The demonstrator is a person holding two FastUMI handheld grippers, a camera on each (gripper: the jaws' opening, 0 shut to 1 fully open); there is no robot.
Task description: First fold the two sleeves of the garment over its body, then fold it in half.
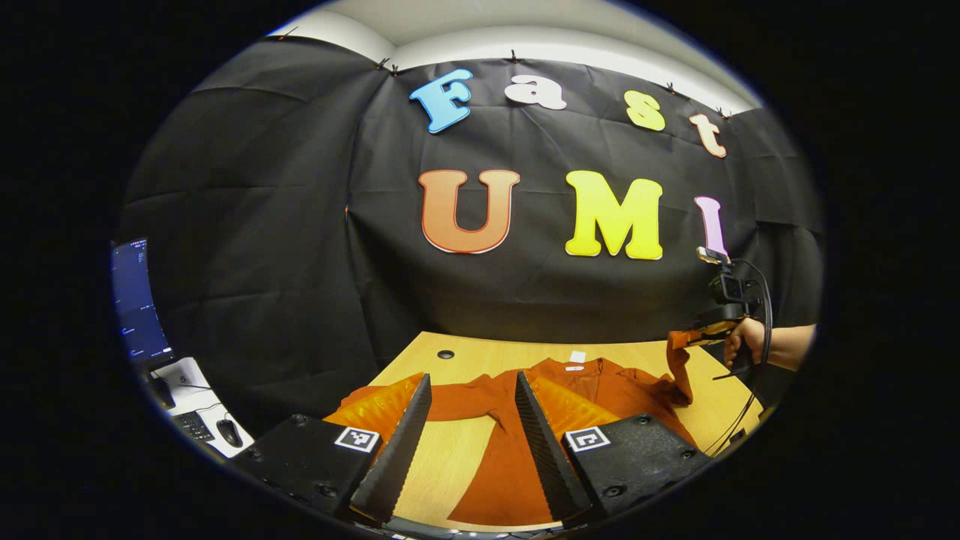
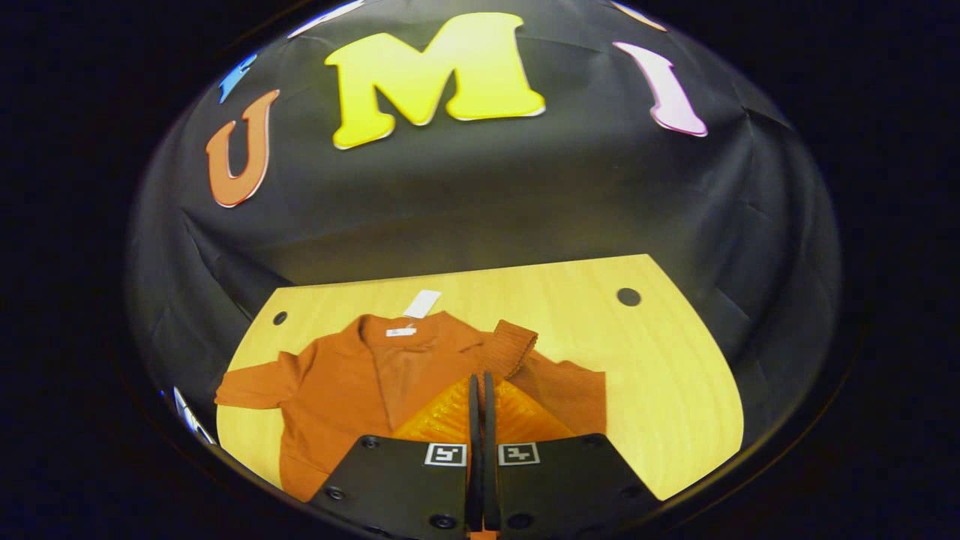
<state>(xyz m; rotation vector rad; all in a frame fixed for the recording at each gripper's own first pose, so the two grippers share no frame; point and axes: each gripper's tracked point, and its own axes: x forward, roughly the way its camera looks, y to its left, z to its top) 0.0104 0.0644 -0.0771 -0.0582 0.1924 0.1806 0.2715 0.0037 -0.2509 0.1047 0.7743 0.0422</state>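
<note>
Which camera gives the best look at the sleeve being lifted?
The left gripper view: it shows the right gripper holding the sleeve up off the table. In the right gripper view, the sleeve's cuff bunches just beyond the closed fingers.

The left gripper has two black wedge-shaped fingers with ridged inner faces, set on black blocks with round screws and a square black-and-white marker on each. The right gripper has the same black blocks and markers. Farther off, a bare hand grips a black handle trailing a black cable.
</note>
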